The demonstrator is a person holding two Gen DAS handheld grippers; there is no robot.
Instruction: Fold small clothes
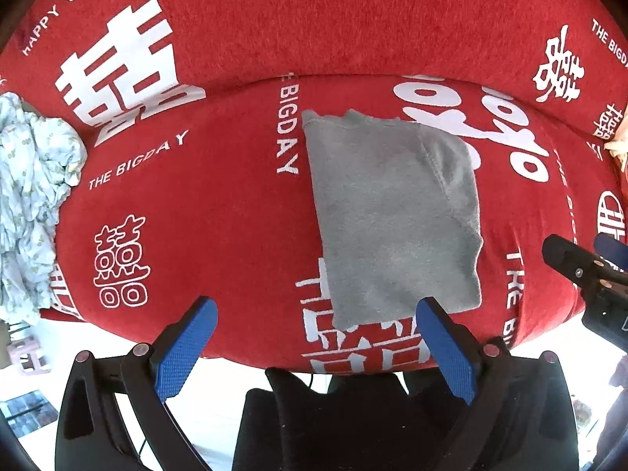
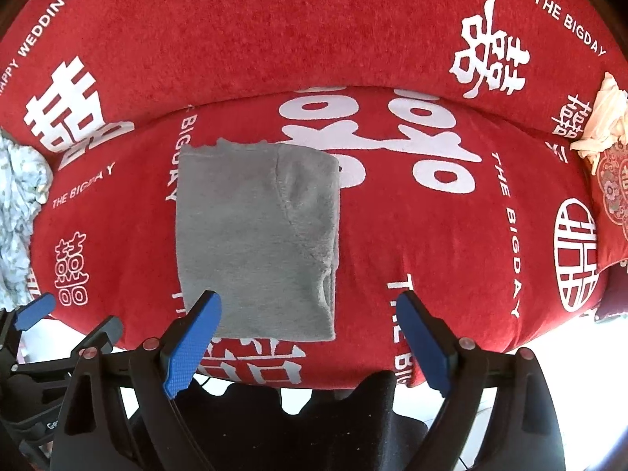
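Note:
A grey fleece garment (image 1: 396, 212) (image 2: 255, 235) lies folded into a flat rectangle on the red seat cover (image 1: 204, 227) (image 2: 431, 243) printed with white characters. My left gripper (image 1: 317, 303) hangs above the garment's near edge, pointing down. Its blue pads stand wide apart with nothing between them. My right gripper (image 2: 308, 297) hovers over the garment's near right corner, also open and empty. Each gripper shows at the edge of the other's view: the right gripper (image 1: 575, 241) and the left gripper (image 2: 70, 314). Neither touches the cloth.
A crumpled pale blue patterned cloth (image 1: 31, 204) (image 2: 19, 204) lies at the seat's left end. A cream cloth (image 2: 604, 117) and an ornate red cushion (image 2: 612, 188) sit at the right end. The red backrest (image 1: 314, 19) rises behind. The seat's front edge drops to a pale floor (image 1: 219, 392).

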